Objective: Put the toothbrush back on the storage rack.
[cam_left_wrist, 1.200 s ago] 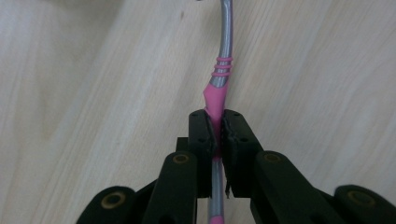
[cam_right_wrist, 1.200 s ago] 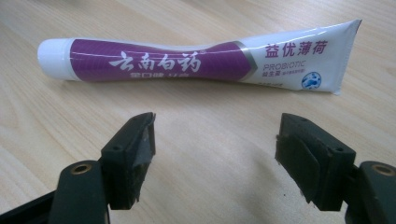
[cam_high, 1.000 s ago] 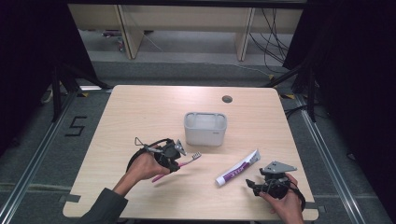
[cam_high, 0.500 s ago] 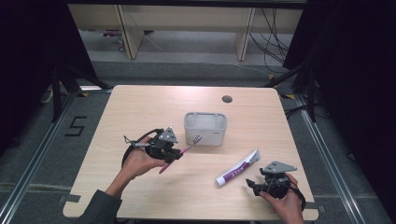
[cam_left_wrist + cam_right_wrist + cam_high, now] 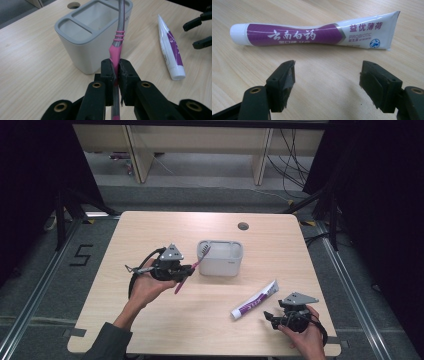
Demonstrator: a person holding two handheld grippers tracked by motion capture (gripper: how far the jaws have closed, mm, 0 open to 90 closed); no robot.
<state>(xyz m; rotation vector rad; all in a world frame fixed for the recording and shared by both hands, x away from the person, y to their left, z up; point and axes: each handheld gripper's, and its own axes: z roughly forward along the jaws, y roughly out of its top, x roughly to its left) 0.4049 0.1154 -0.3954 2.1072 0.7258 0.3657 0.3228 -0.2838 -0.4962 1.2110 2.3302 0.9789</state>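
My left gripper (image 5: 186,270) (image 5: 117,72) is shut on a pink and grey toothbrush (image 5: 196,262) (image 5: 117,45), held off the table and tilted, its head above the left rim of the grey holder (image 5: 220,257) (image 5: 90,37). The holder stands upright with divided compartments. A white and purple toothpaste tube (image 5: 254,300) (image 5: 312,33) (image 5: 171,47) lies flat on the table to the holder's right front. My right gripper (image 5: 270,316) (image 5: 327,77) rests open near the table's front right, its jaws wide apart just short of the tube, nothing between them.
The wooden table (image 5: 150,235) has a round cable hole (image 5: 243,226) behind the holder. Its front edge is close under my right hand. Dark floor and cables surround the table.
My left gripper has carried the toothbrush up and to the right, from the table beside the holder until its head is over the holder's rim. The right gripper has stayed put.
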